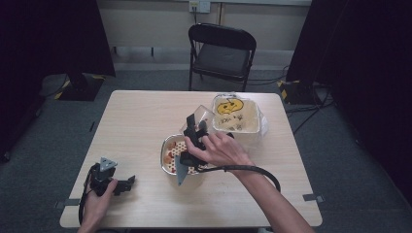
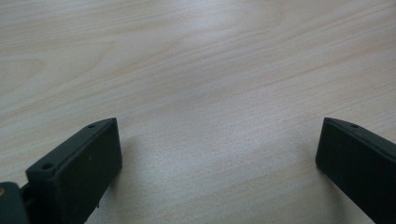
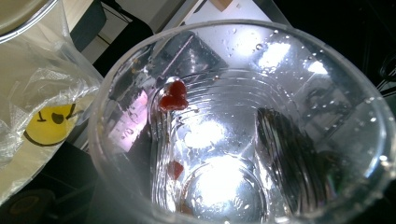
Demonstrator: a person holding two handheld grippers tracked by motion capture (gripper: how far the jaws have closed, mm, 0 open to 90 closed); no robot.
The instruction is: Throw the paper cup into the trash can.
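Note:
My right gripper (image 1: 197,127) is shut on a clear plastic cup (image 1: 202,115), which it holds tilted above a metal bowl (image 1: 165,145) of red and pale pieces at the table's middle. In the right gripper view I look into the wet cup (image 3: 243,116). A red bit (image 3: 173,95) sticks to its wall, a smaller one lies lower down, and one dark jaw shows through the plastic. My left gripper (image 1: 125,184) rests on the table near the front left edge. It stands open (image 2: 217,154) over bare wood, with nothing between its jaws.
A square tub lined with a plastic bag (image 1: 238,116) that bears a yellow face (image 3: 46,123) stands just behind and right of the bowl. A black folding chair (image 1: 221,48) faces the table's far edge. The table's left half (image 1: 131,126) is bare wood.

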